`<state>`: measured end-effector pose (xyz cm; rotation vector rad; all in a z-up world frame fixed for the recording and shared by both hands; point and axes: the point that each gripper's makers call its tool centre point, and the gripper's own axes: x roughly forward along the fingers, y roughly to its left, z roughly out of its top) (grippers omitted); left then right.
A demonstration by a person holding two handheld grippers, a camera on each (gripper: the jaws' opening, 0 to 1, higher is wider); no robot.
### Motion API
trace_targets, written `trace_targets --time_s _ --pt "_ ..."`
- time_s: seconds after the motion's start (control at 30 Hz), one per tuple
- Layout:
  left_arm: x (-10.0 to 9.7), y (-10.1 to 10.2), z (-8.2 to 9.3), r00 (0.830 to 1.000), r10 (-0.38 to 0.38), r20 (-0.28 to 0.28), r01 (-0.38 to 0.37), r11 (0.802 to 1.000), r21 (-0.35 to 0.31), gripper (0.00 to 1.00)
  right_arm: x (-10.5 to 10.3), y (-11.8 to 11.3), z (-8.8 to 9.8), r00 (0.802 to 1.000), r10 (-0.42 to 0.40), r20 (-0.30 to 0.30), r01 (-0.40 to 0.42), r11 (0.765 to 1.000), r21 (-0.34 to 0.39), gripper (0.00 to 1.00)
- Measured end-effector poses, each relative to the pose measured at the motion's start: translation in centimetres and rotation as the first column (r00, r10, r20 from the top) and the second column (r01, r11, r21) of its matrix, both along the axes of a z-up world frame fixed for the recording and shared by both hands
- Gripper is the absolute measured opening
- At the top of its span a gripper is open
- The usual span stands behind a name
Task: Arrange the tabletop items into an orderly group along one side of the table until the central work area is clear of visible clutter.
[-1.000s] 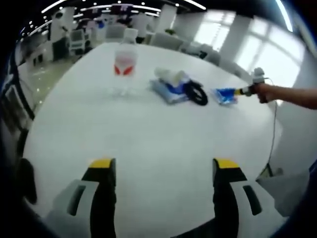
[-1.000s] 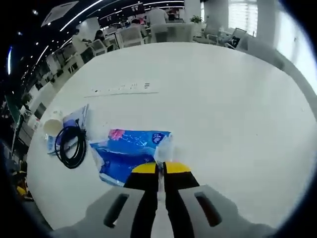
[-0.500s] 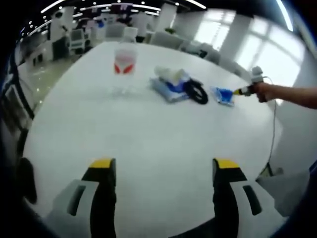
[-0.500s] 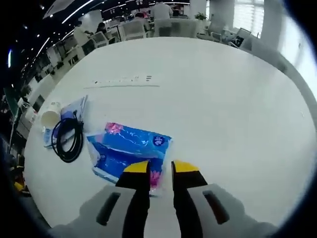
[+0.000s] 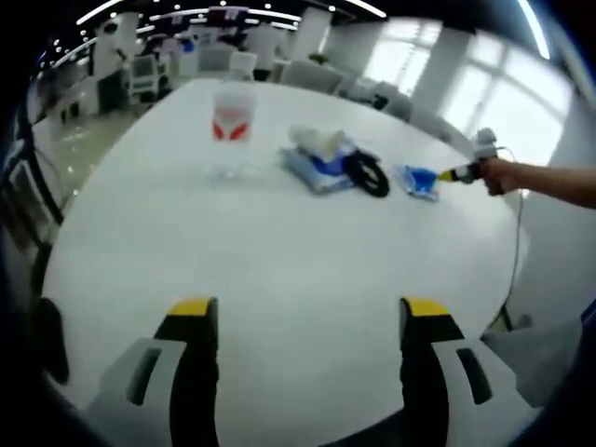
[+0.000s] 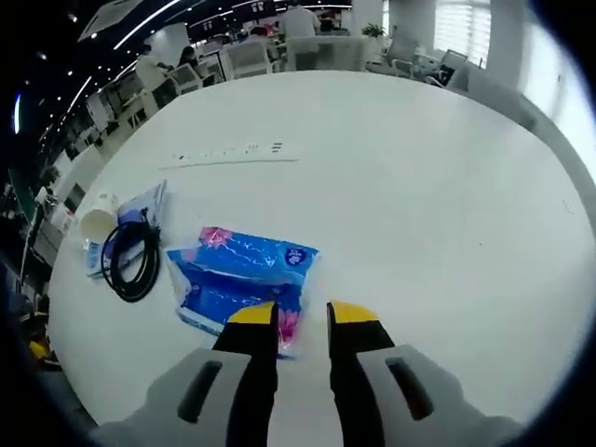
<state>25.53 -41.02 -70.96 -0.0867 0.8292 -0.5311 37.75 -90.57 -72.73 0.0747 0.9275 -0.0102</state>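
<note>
White round table (image 5: pixel 279 251), open-plan office

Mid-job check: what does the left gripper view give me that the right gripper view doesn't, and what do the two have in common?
Left gripper view: a clear water bottle with a red label standing upright on the white table, the left gripper open over bare tabletop, and a person's hand holding the right gripper. Right gripper view: a strip of flush sockets in the tabletop, and the right gripper open at the blue packet's edge. Both: the table, the blue packet, the black cable coil and the white paper cup.
</note>
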Motion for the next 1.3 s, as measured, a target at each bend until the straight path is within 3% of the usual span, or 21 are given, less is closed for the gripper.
trace_targets --time_s 0.4,0.8,1.07,1.3 --pt "0.0 -0.3 0.4 1.000 -0.006 0.011 0.006 1.000 -0.013 0.77 -0.6 -0.1 1.2 0.999 -0.027 0.026 0.026 0.999 0.041 0.25" --pt "0.2 -0.4 1.2 1.000 -0.003 0.030 0.004 0.999 -0.036 0.77 -2.7 1.7 2.8 0.999 -0.006 0.041 0.004 0.998 0.055 0.29" --pt "0.5 -0.5 1.6 0.999 0.006 0.043 -0.004 0.999 -0.052 0.77 -4.0 3.9 3.5 0.998 0.026 0.051 -0.030 0.996 0.084 0.31" --pt "0.5 -0.8 1.8 0.999 -0.002 0.048 0.005 0.998 -0.059 0.77 -6.6 7.6 3.0 0.996 0.074 0.040 -0.078 0.989 0.123 0.34"
